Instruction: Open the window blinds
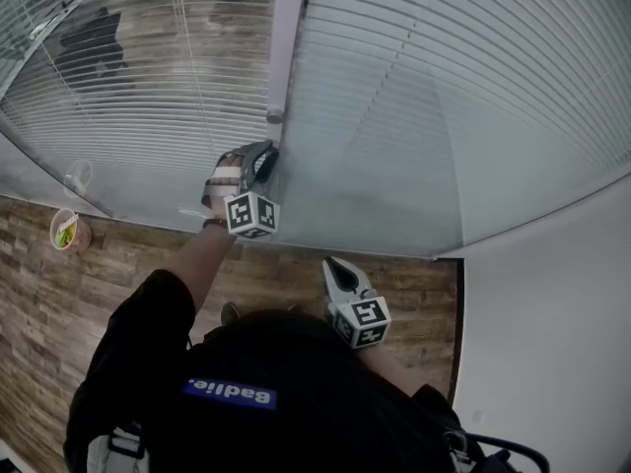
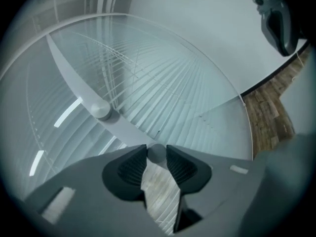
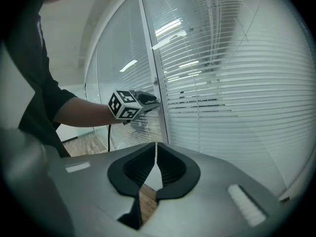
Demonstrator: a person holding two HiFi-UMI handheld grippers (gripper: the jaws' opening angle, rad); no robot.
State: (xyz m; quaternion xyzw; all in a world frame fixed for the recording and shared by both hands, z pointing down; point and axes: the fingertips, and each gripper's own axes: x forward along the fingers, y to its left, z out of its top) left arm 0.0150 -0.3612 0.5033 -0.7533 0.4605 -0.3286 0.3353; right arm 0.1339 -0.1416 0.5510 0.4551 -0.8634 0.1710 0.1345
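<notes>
White slatted blinds (image 1: 444,97) sit behind glass on both sides of a pale upright frame post (image 1: 286,37). My left gripper (image 1: 266,161) is at that post, shut on a small round grey knob (image 2: 157,153) that shows between its pads. A second round knob (image 2: 100,109) sits higher on the same post (image 2: 74,78). In the right gripper view the left gripper (image 3: 150,101) reaches to the post from the left. My right gripper (image 1: 337,272) hangs back from the glass, lower and to the right, its jaws together (image 3: 156,154) with nothing in them.
The left blind panel (image 1: 148,87) lets office chairs show through its slats. A cup (image 1: 79,177) and a small bowl (image 1: 69,231) stand on the wood floor at the left. A white wall (image 1: 552,343) closes the right side.
</notes>
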